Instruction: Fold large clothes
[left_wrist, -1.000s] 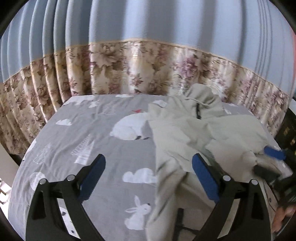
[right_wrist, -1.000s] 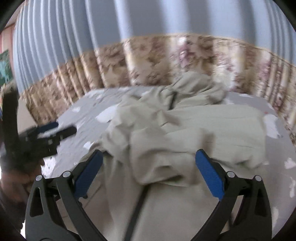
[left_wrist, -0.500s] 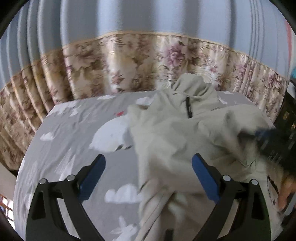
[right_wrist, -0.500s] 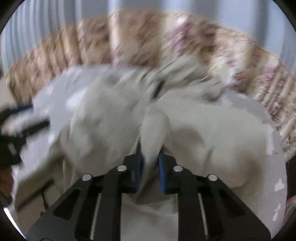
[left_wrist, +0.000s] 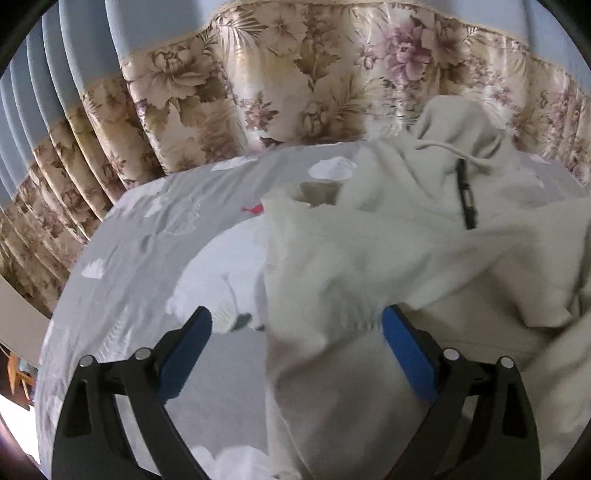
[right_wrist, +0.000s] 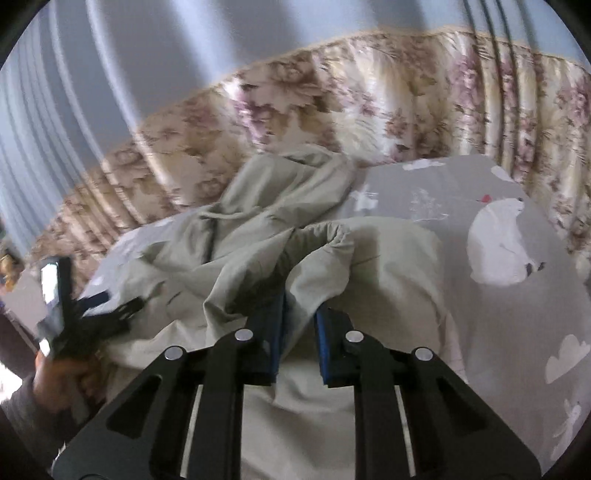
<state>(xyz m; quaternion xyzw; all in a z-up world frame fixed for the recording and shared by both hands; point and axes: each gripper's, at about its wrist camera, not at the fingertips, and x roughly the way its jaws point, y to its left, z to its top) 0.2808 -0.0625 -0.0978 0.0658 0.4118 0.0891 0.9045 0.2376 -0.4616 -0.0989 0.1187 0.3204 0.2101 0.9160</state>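
Observation:
A large beige hooded jacket (left_wrist: 369, 266) lies crumpled on a grey bed sheet (left_wrist: 155, 236) printed with white animals and clouds. Its hood and black zipper (left_wrist: 466, 195) point toward the curtain. My left gripper (left_wrist: 295, 332) is open and hovers low over the jacket's left edge, its right finger against the cloth. In the right wrist view my right gripper (right_wrist: 299, 325) is shut on a gathered cuff of the jacket (right_wrist: 321, 258) and holds it lifted. The left gripper (right_wrist: 88, 314) shows there at the left, blurred.
A floral and blue curtain (left_wrist: 295, 85) hangs along the far side of the bed. The sheet's left part (left_wrist: 122, 280) lies bare of clothing. The bed's right edge (right_wrist: 546, 206) meets the curtain.
My right gripper shut on the jacket's cuff and lifted it to the right. My left gripper moved forward and lower over the jacket's left edge, staying open.

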